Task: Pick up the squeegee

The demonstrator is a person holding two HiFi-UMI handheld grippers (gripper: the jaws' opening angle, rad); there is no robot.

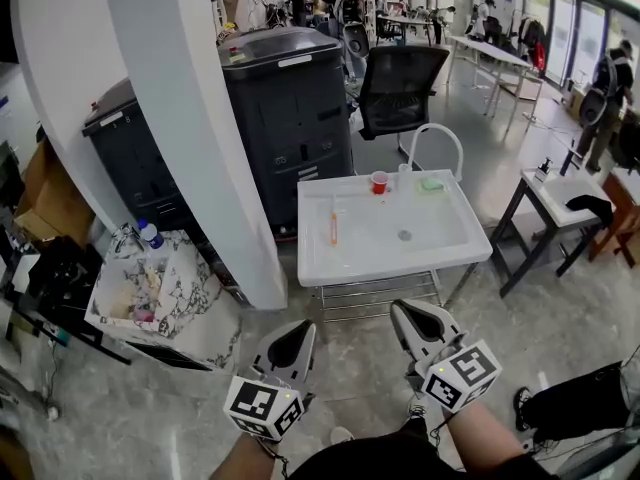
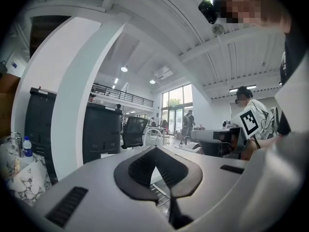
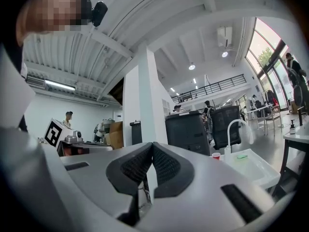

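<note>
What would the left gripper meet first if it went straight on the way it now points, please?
Most likely the sink table: the left gripper, fingers shut and empty, points level at its front edge, and nothing stands between them. Height is unclear, so it might skim over the rim.

We have bare floor open ahead, up to the near rim of the white sink basin. Inside the basin, the near and middle parts are free apart from the squeegee at the left. A red cup, a green sponge and the arched faucet crowd the far edge. A white pillar closes off the left, and a small table stands at the right.
</note>
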